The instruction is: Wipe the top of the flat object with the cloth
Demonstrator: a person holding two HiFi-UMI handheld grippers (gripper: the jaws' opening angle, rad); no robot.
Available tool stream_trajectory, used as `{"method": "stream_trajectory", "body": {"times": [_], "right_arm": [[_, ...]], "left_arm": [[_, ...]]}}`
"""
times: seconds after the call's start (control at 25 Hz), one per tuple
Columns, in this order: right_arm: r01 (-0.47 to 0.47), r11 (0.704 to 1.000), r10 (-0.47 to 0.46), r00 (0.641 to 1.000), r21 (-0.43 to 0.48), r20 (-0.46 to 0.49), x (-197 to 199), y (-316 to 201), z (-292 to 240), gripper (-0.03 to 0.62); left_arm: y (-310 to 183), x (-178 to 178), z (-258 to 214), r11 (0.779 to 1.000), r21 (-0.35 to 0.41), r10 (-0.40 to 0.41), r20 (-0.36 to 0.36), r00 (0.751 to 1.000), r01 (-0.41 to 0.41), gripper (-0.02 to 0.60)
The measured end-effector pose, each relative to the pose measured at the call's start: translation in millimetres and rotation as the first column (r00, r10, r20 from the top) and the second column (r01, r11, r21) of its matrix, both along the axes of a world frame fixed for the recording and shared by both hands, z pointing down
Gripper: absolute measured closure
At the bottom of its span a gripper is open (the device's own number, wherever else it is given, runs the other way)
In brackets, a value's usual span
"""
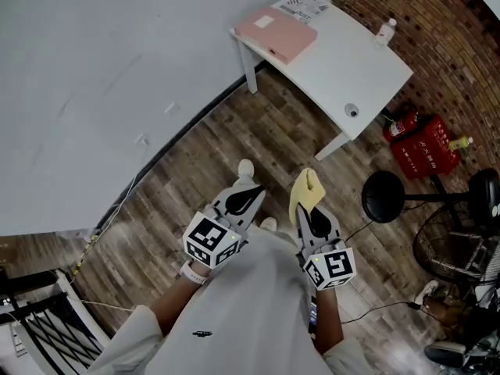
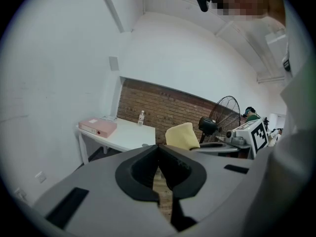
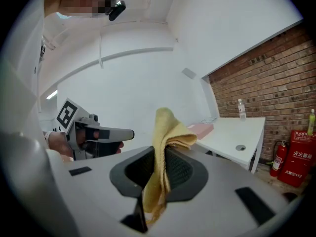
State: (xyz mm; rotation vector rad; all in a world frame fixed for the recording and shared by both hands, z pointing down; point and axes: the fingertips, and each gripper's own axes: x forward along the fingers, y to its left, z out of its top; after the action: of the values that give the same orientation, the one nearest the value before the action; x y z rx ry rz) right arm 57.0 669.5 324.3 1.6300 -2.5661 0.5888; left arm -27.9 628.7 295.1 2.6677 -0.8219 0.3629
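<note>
Right gripper [image 3: 162, 154]: jaws clamped on yellow cloth [image 3: 170, 127]; bunched hold may slip while wiping pink flat object [image 1: 275, 31]. Left gripper [image 2: 159, 153]: jaws together, empty

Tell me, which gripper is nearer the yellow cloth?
Right. The right gripper has the cloth clamped in its jaws. The left gripper is alongside, off to the cloth's left, jaws shut on nothing, clear of it.
</note>
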Motion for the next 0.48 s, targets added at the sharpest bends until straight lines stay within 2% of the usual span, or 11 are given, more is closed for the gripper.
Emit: {"method": "stream_trajectory", "body": {"times": [0.2, 0.48], "right_arm": [[-0.008, 1.0, 0.008, 1.0, -0.002, -0.021, 10.9, -30.6, 0.8, 0.534], [-0.014, 1.0, 0.014, 0.999, -0.003, -0.034, 15.9, -104.1, -5.0, 0.534]], "left_arm": [[-35.8, 9.1, 2.9, 1.0, -0.006, -0.004, -0.031, 1.0, 0.003, 0.565], [-108.7, 9.4, 2.9, 0.999, -0.022, -0.028, -0.07, 0.997, 0.026, 0.565]]}}
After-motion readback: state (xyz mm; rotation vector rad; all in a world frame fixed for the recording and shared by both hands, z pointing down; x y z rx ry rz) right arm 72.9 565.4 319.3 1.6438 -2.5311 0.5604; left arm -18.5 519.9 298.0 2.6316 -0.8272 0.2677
